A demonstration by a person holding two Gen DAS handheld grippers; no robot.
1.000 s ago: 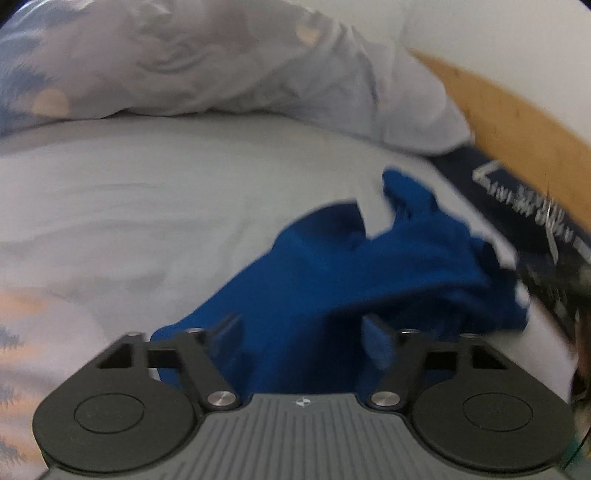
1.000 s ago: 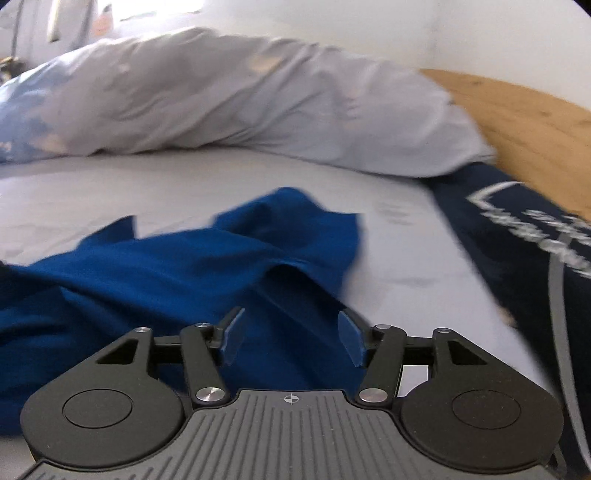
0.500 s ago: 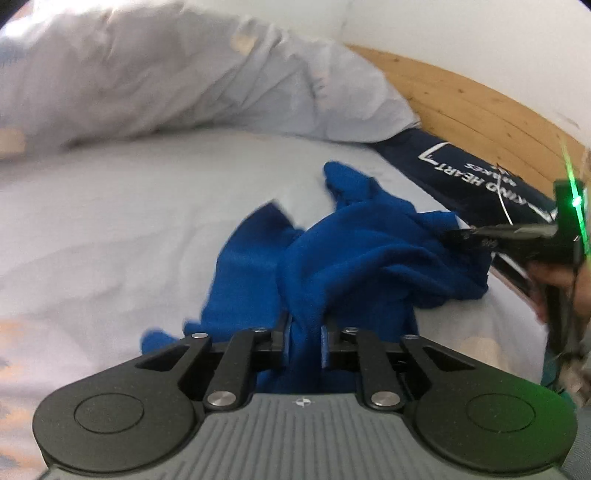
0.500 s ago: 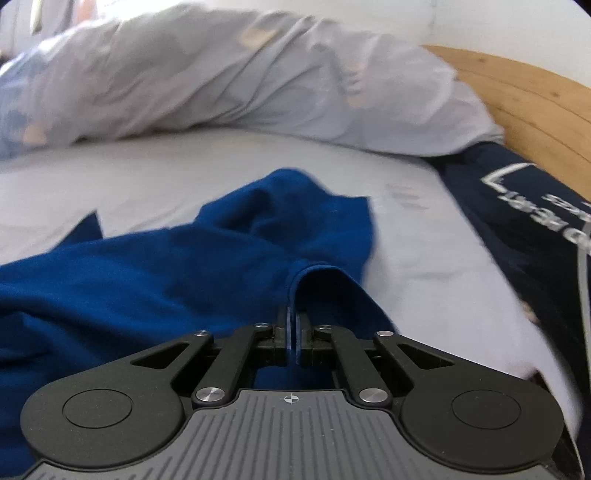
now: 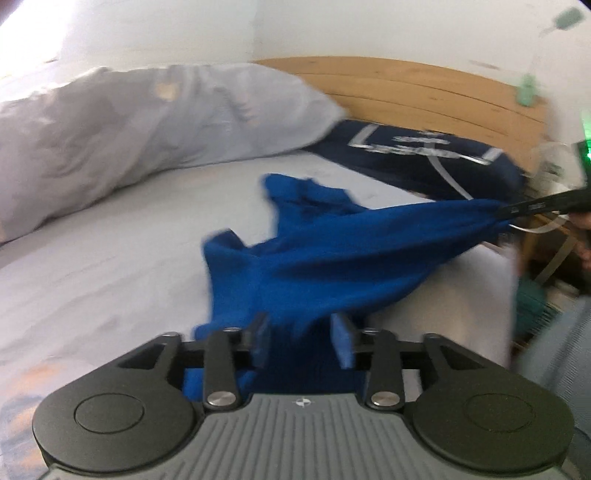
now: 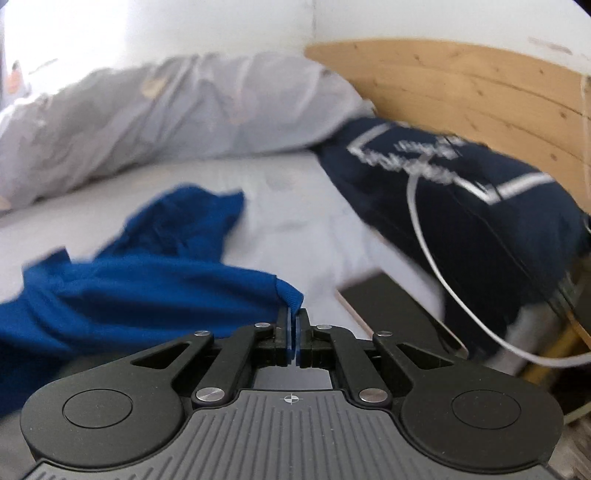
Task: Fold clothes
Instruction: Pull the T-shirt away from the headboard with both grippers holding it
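A pale grey sheet (image 5: pixel 110 266) covers the bed. A crumpled light duvet (image 5: pixel 155 122) lies heaped along its far side, against the white wall (image 6: pixel 184 26). A wooden headboard (image 6: pixel 480 92) curves behind a navy pillow (image 6: pixel 480 206) with blurred white lettering. A white cable (image 6: pixel 428 251) loops over the pillow. A dark flat slab (image 6: pixel 391 306) lies on the sheet beside it.
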